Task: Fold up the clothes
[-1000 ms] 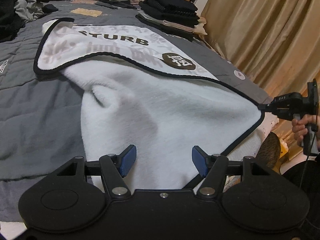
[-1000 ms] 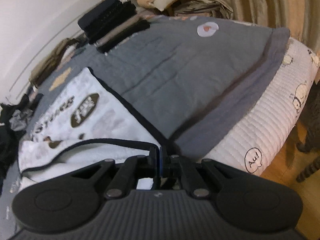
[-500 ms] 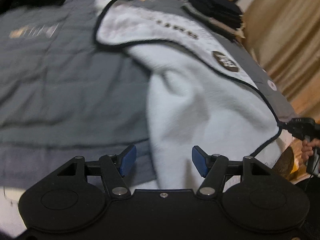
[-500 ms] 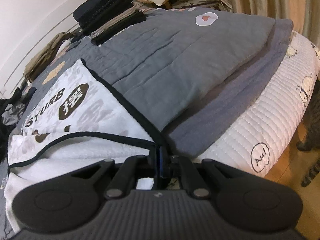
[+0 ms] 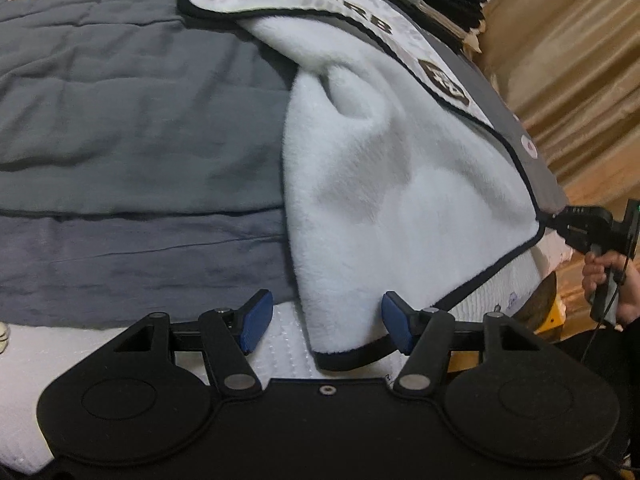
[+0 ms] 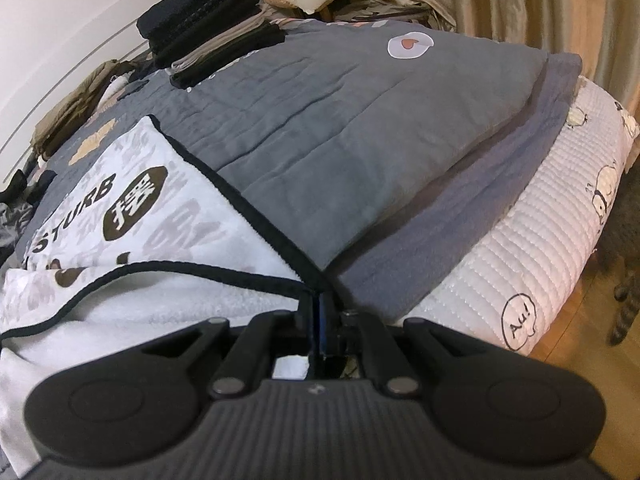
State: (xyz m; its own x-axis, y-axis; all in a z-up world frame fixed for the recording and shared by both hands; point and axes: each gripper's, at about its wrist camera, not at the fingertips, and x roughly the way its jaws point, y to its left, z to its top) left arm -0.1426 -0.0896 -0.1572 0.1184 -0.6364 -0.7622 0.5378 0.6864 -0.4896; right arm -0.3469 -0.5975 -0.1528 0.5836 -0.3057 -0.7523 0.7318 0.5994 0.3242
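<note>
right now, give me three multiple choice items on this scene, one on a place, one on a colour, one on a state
1. Where is the stack of folded dark clothes?
A. on the far side of the bed
B. on the floor
C. in the left gripper

2. What colour is the trim on the white fleece blanket?
A. red
B. black
C. yellow

3. How is the right gripper?
A. wide open
B. shut on the blanket's corner
C. out of view

Key: 1 A, the stack sits on the grey quilt near the wall. 2 B, a black border runs along its edge. 3 B, its jaws meet on the trimmed corner, while the left gripper is open.
</note>
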